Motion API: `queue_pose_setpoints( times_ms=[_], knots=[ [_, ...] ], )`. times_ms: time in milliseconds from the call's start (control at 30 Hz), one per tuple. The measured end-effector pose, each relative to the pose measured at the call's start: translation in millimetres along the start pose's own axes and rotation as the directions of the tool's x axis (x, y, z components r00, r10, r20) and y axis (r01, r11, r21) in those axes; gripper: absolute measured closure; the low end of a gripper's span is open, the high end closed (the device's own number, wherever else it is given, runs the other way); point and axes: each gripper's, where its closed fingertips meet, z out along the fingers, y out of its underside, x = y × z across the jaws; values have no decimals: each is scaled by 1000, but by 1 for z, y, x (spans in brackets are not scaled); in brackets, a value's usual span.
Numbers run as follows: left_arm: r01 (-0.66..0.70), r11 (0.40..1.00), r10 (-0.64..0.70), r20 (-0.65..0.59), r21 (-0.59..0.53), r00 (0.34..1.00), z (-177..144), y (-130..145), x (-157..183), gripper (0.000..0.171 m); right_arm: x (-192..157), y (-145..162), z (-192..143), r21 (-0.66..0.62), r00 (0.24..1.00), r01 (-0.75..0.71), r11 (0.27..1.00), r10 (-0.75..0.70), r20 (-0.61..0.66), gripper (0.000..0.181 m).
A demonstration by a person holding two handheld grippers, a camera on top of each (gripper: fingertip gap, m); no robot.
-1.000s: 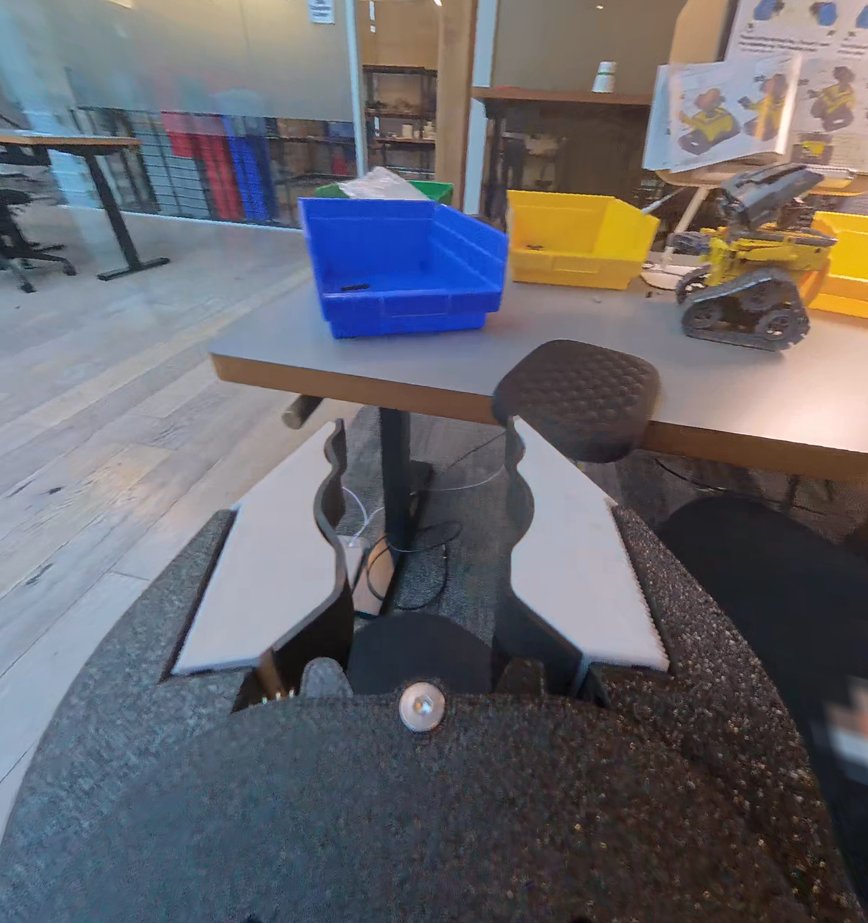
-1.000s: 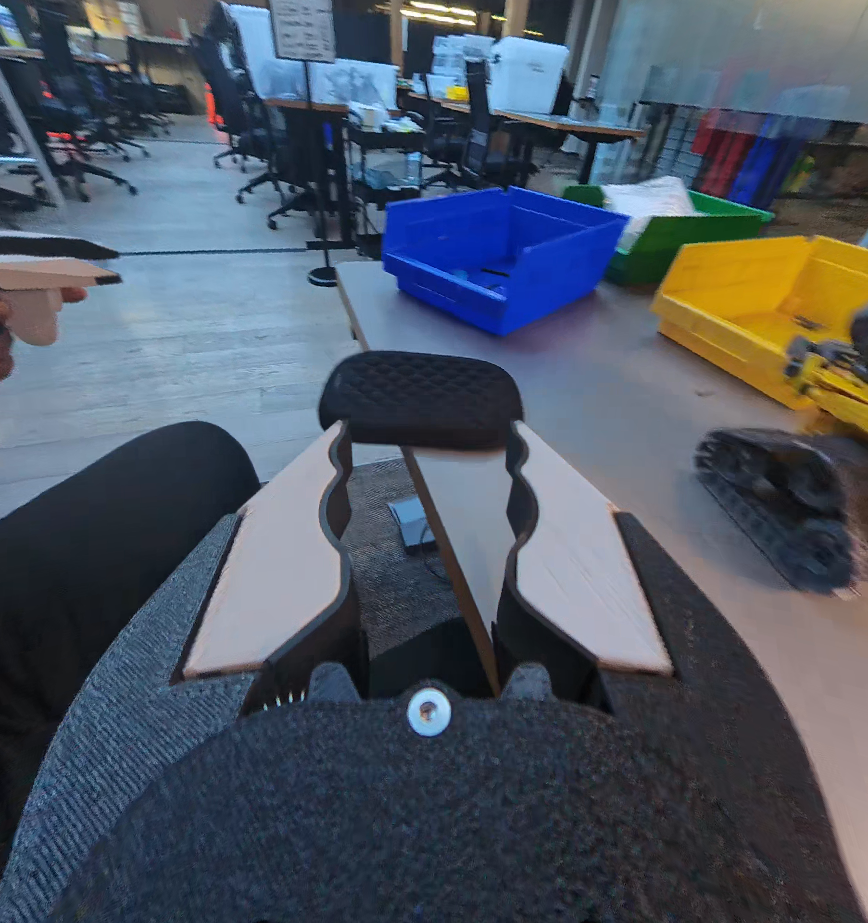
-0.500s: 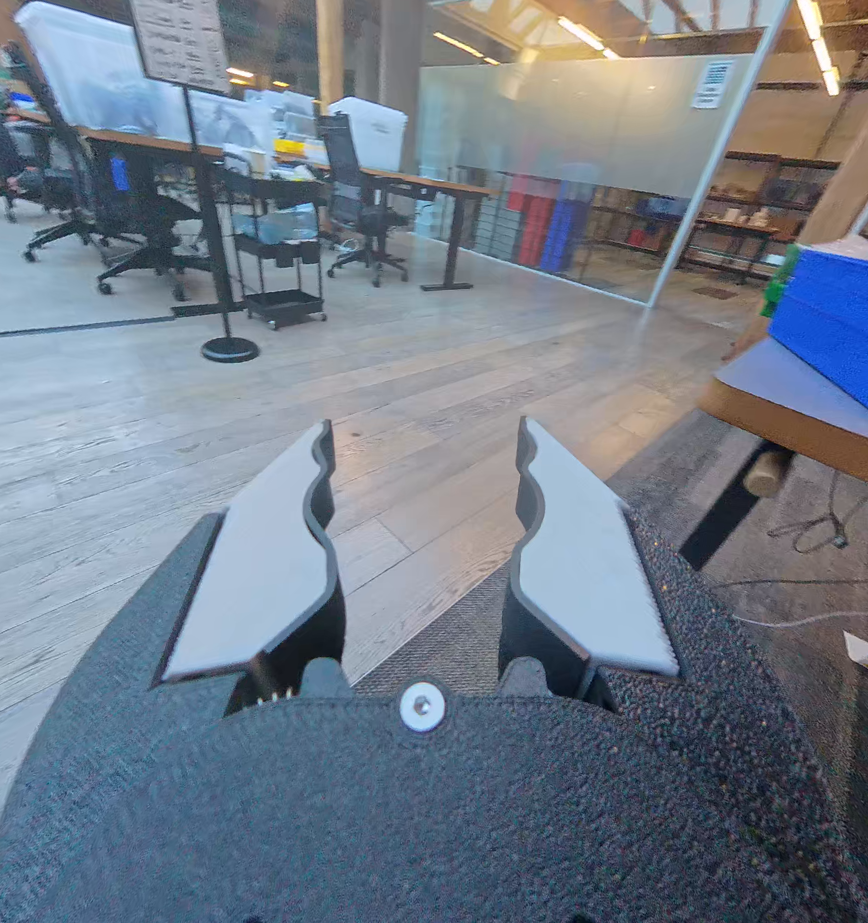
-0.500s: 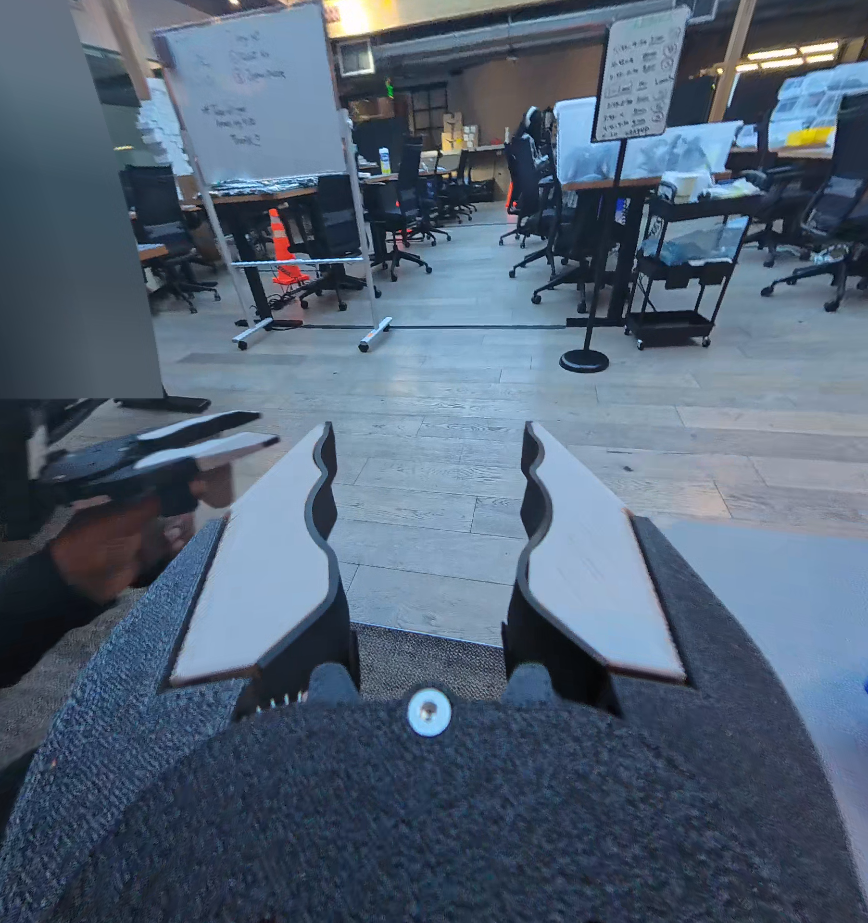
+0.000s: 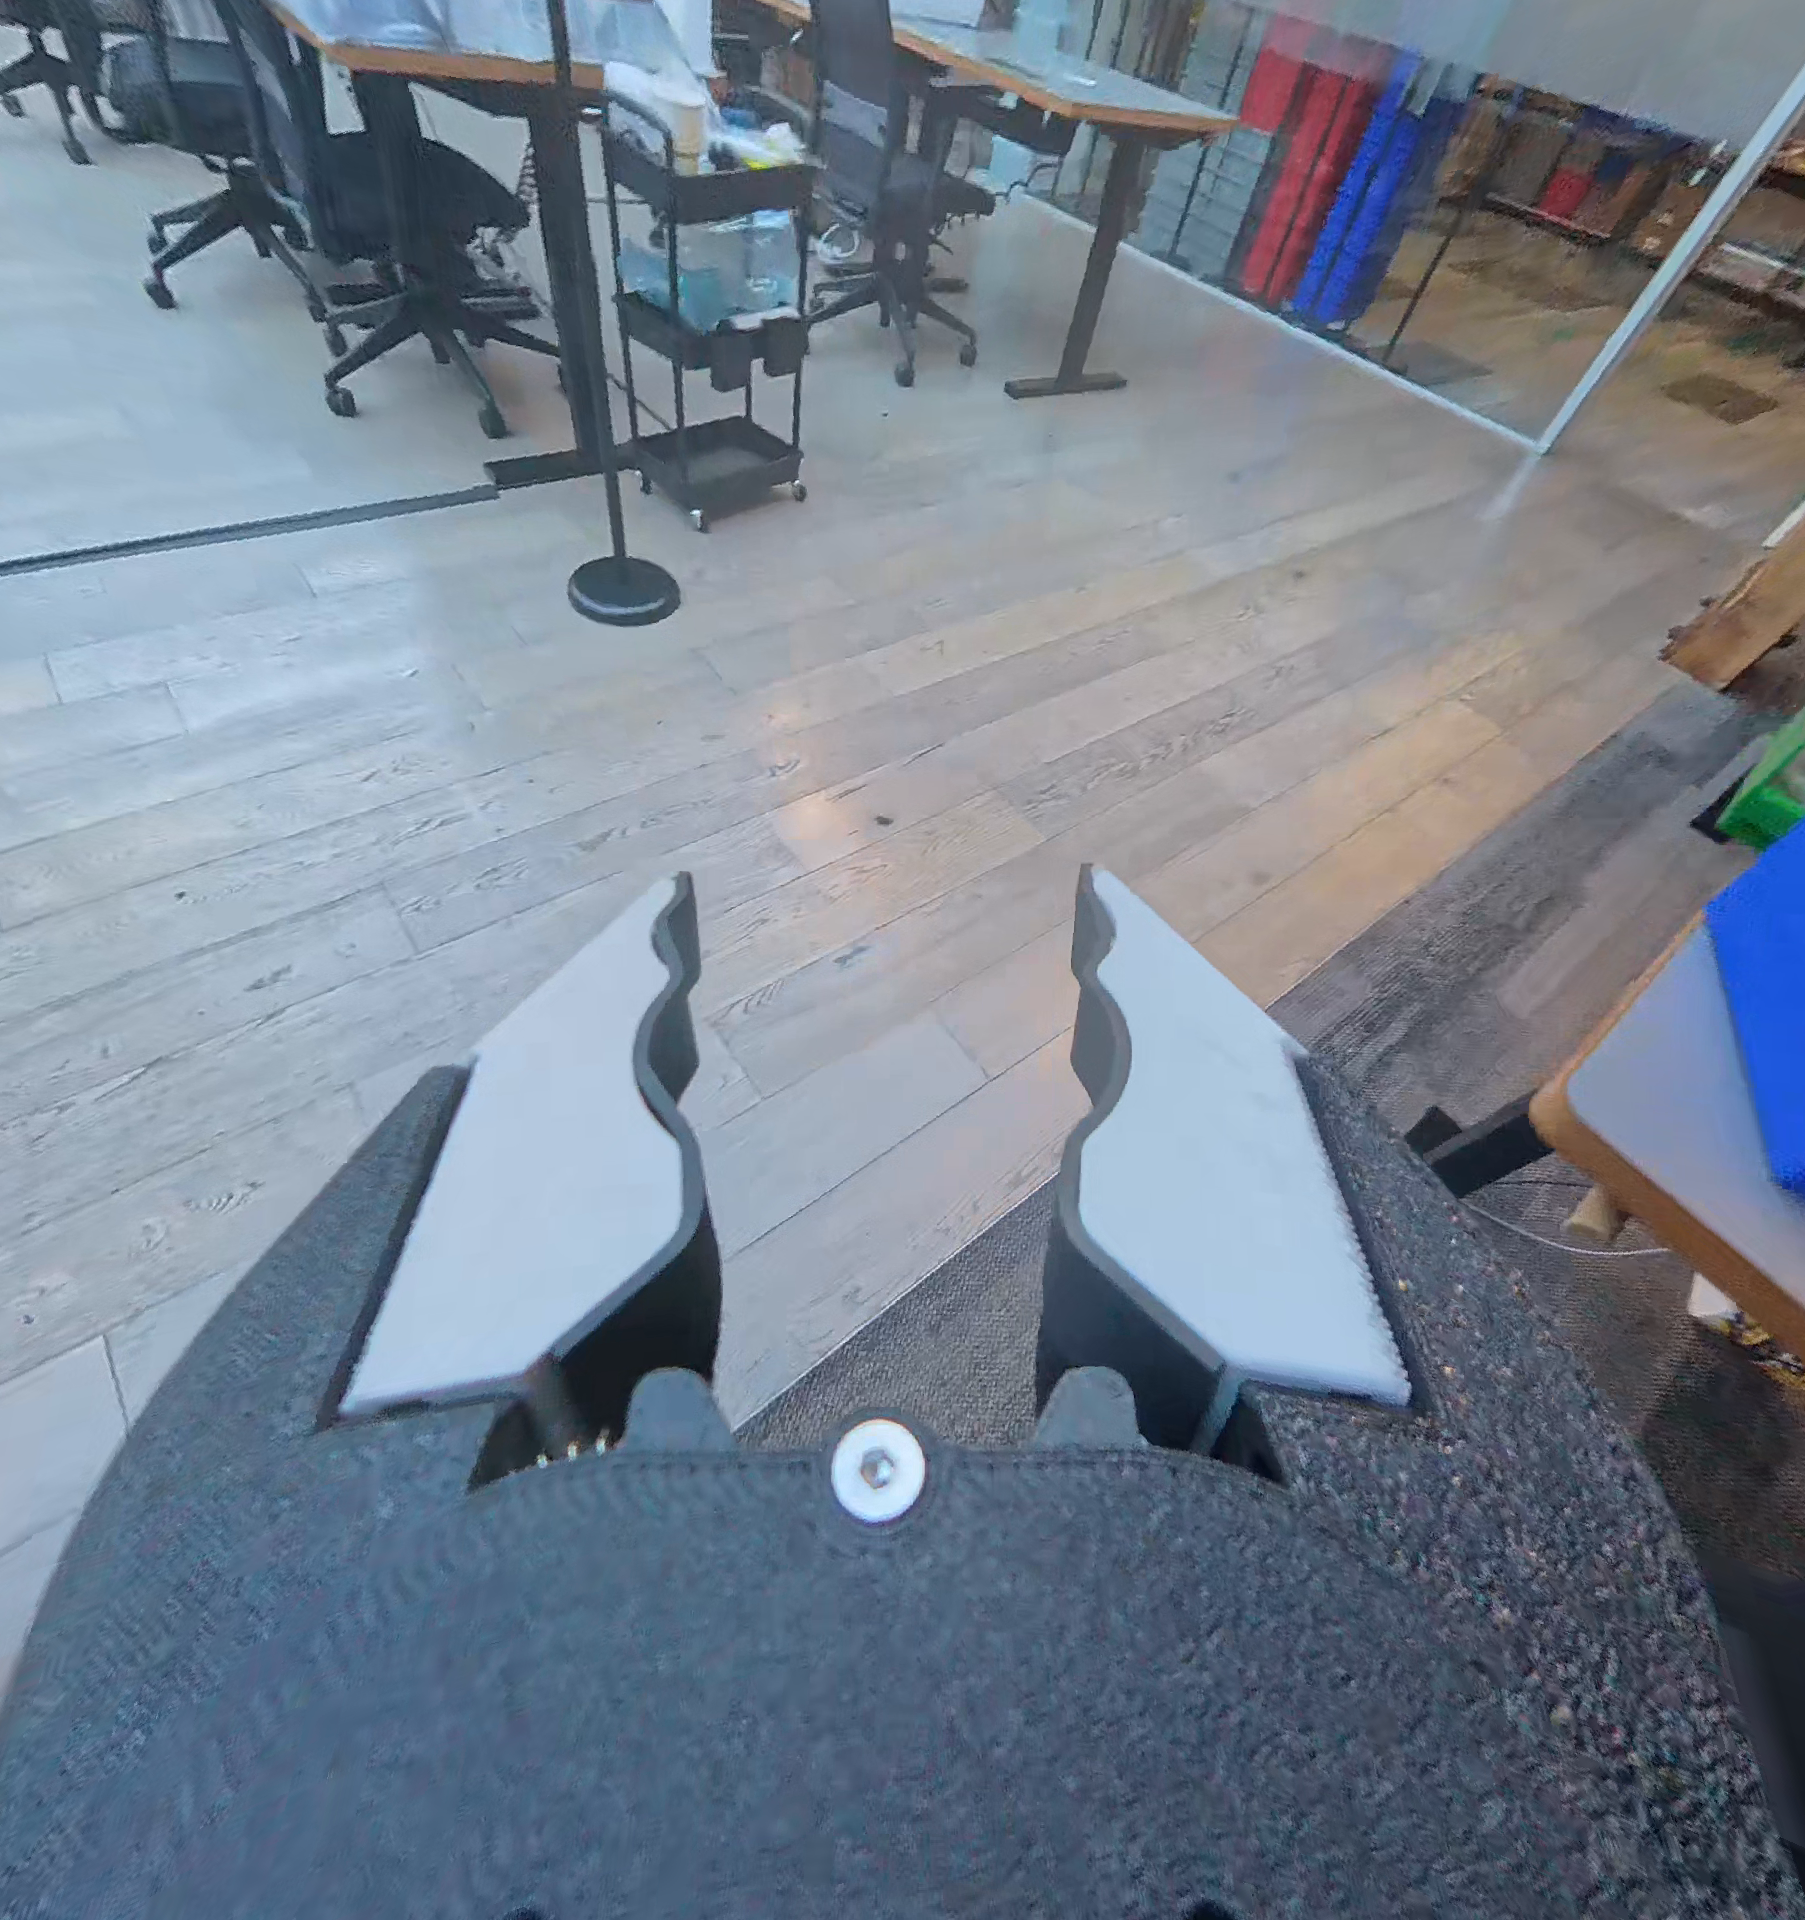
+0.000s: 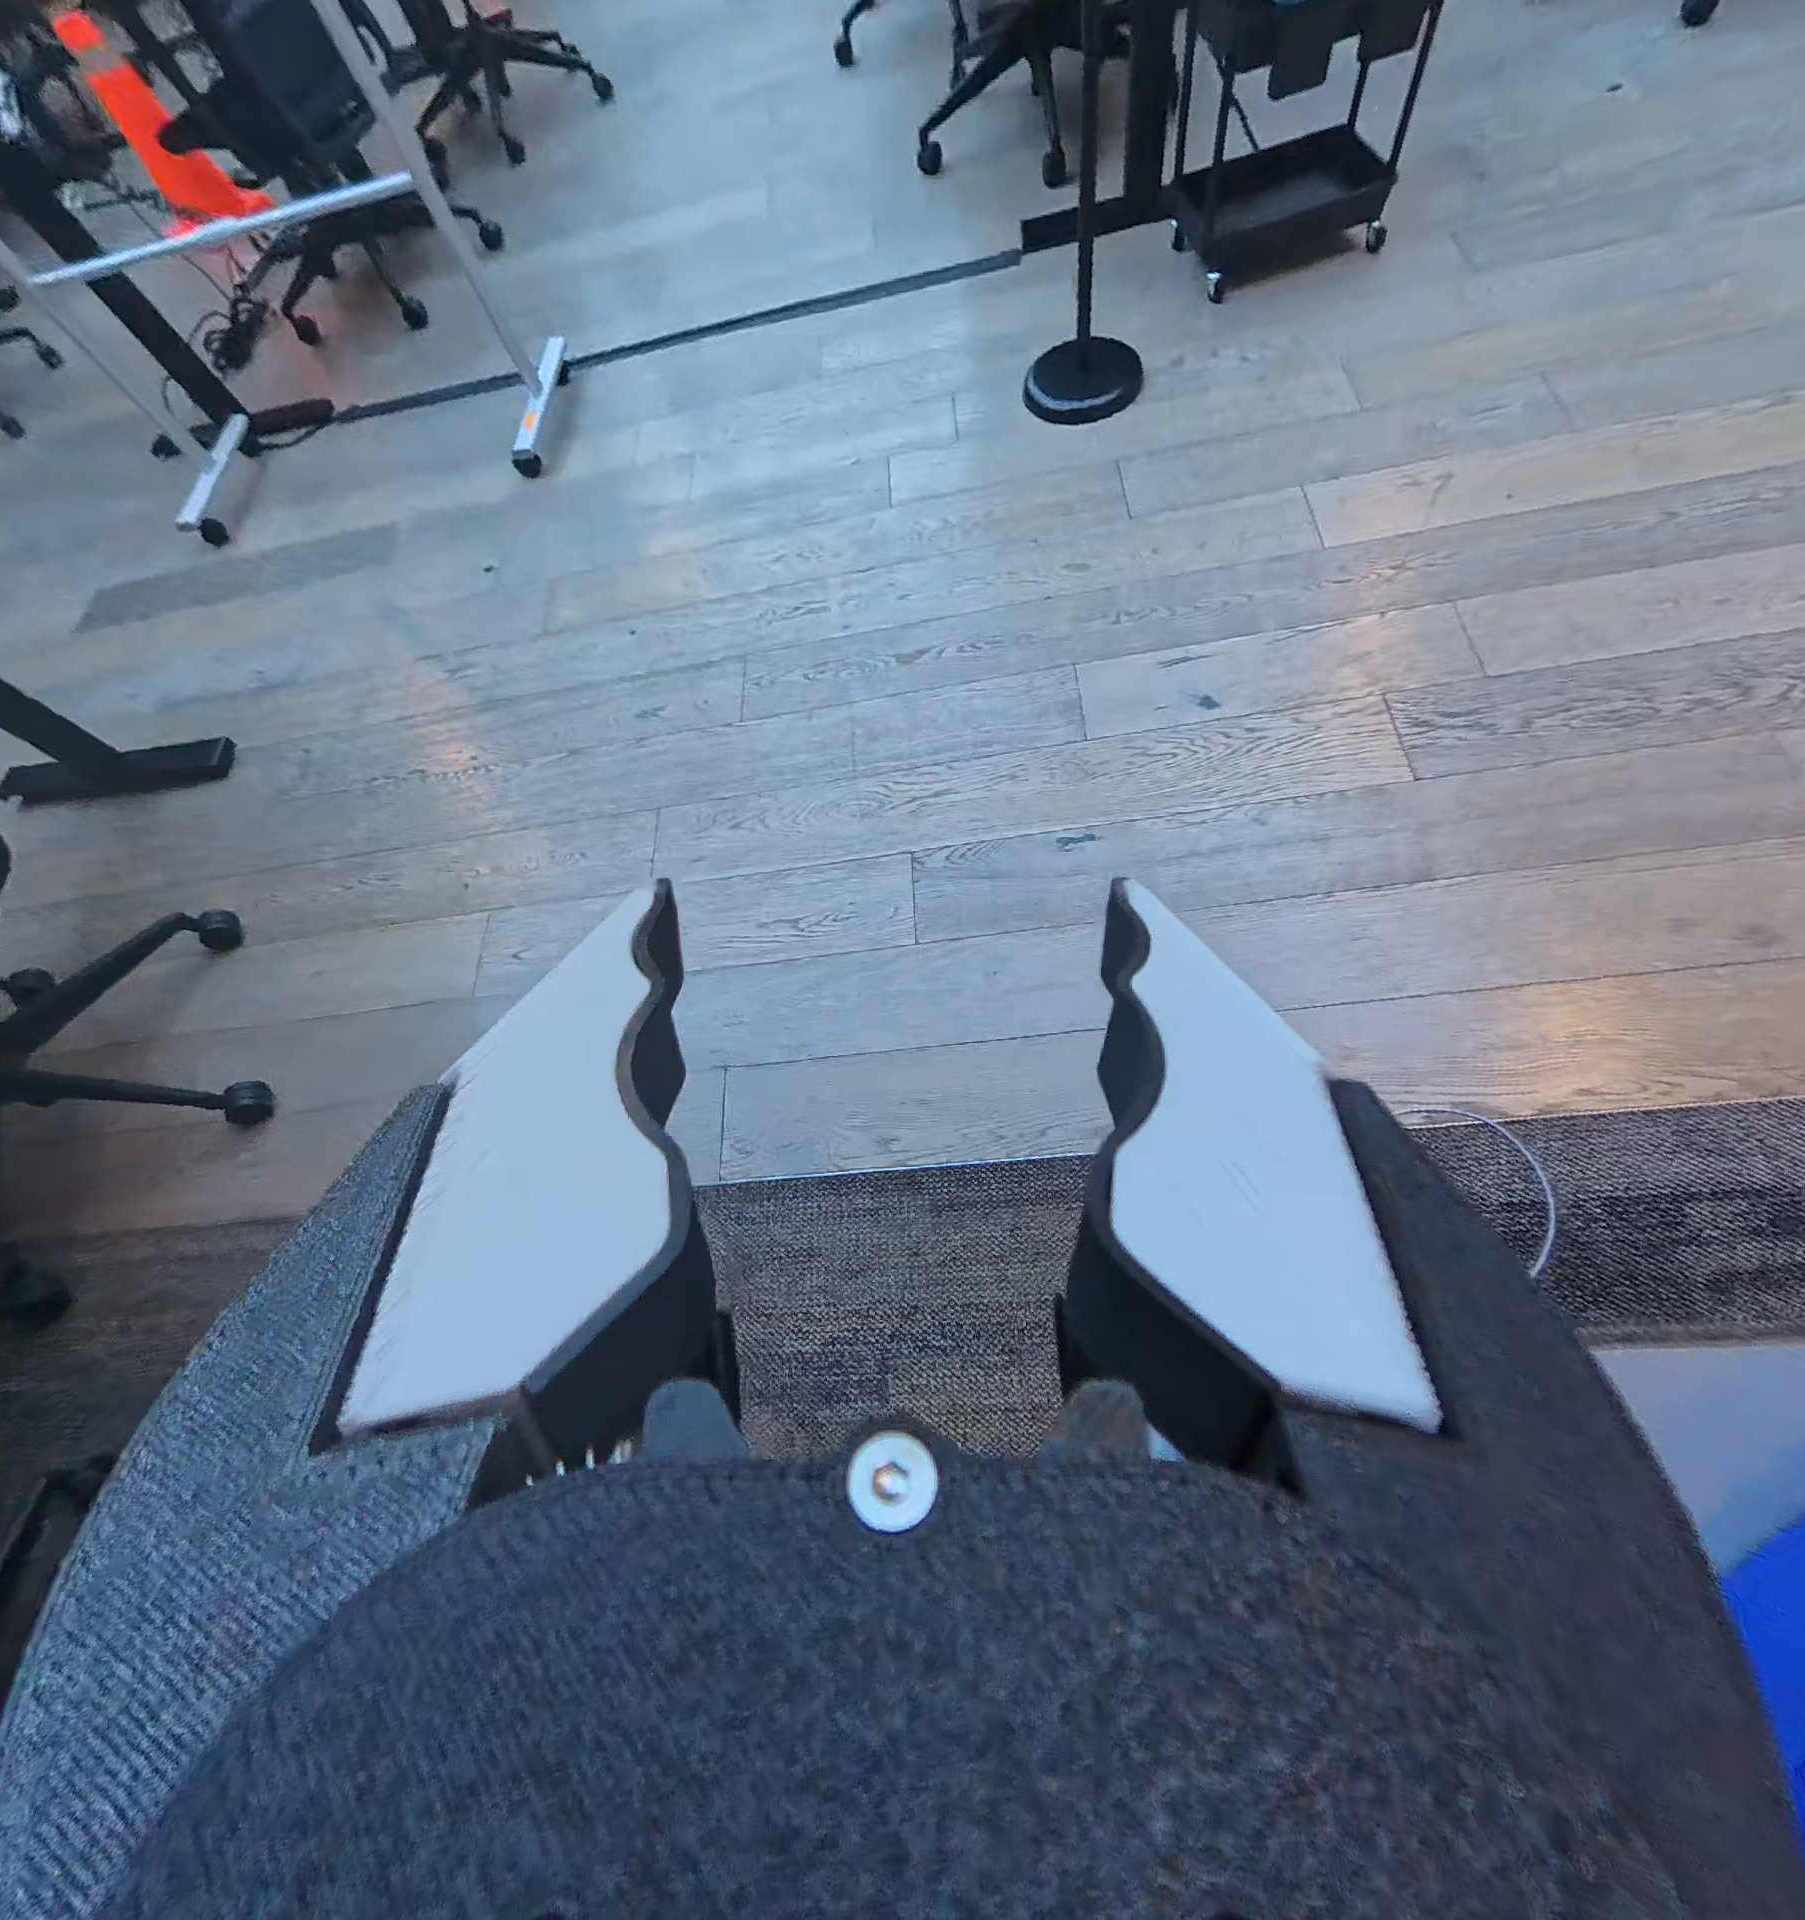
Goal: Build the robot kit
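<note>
Left tool (image 5: 882,894) and right tool (image 6: 882,904) both gape apart, holding nothing, above pale wood-plank floor (image 5: 462,831). A blue plastic bin (image 5: 1797,1039) sits at the grey counter (image 5: 1656,1132) corner, its inside hidden; a green bin (image 5: 1786,779) lies behind it

My left wrist camera looks forward and down along my left gripper (image 5: 882,894), over wooden floor (image 5: 462,831) toward desks and a black rolling cart (image 5: 716,312), with the table's corner (image 5: 1656,1164) and blue bin (image 5: 1802,1039) close at right. My right wrist camera tilts more steeply down past my right gripper (image 6: 887,899), the grey carpet (image 6: 877,1278) directly beneath. The 2 views share the plank floor, the round-based black stand (image 5: 623,592) (image 6: 1083,379) and the cart (image 6: 1282,197).
</note>
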Motion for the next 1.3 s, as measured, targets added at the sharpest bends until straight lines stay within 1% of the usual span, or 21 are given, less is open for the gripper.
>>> queue_pose_setpoints(
  times_ms=[67,133,200,267,367,467,533,600,633,700,767,833,900,1000,1100,1167,1233,1300],
  knots=[
    [-11,1000,11,-38,7,999,16,-44,1,97,10,-35,3,20,999,-29,999,29,-32,99],
    [-50,998,52,-57,34,997,40,-80,1,97,26,-62,9,48,997,-34,998,37,-66,98],
    [-99,994,102,-69,45,992,72,-103,3,96,48,-79,16,82,993,-44,996,52,-105,97],
    [-124,991,128,-86,50,988,111,-117,10,96,75,-84,26,101,986,-67,993,81,-145,96],
    [-157,987,160,-104,36,982,177,-130,25,95,124,-84,49,118,971,-109,987,131,-201,96],
    [-179,984,180,-103,22,978,252,-148,43,94,186,-96,88,152,955,-138,979,172,-240,96],
    [-216,976,216,-92,6,972,309,-169,59,93,237,-111,121,177,943,-162,971,205,-264,95],
    [-225,974,223,-95,-14,970,370,-197,81,92,292,-131,152,185,926,-195,963,243,-290,91],
    [-221,975,219,-120,-7,968,401,-216,98,90,318,-148,163,201,919,-201,959,256,-302,91],
    [-235,972,235,-199,27,951,465,-251,137,90,370,-181,173,232,903,-191,954,264,-340,90],
    [-263,964,266,-268,47,926,531,-279,175,89,413,-214,174,267,888,-190,945,282,-364,89],
    [-269,961,275,-341,65,899,595,-300,214,89,451,-239,168,297,870,-171,940,285,-402,88],
    [-280,958,280,-417,61,865,658,-310,253,90,489,-249,162,309,839,-164,937,297,-455,88],
    [-336,941,307,-532,45,789,750,-309,315,91,546,-246,159,343,768,-224,912,382,-513,85],
    [-418,907,352,-645,55,679,837,-302,386,91,607,-231,161,358,673,-275,892,445,-592,84],
    [-454,887,370,-723,88,583,889,-300,444,92,648,-222,160,370,600,-303,878,477,-642,84],
    [-494,859,388,-800,134,458,936,-297,515,92,688,-216,150,370,515,-324,871,490,-703,84],
    [-530,825,398,-867,197,298,969,-301,600,91,723,-214,131,406,417,-355,842,532,-737,84]
  ],
)
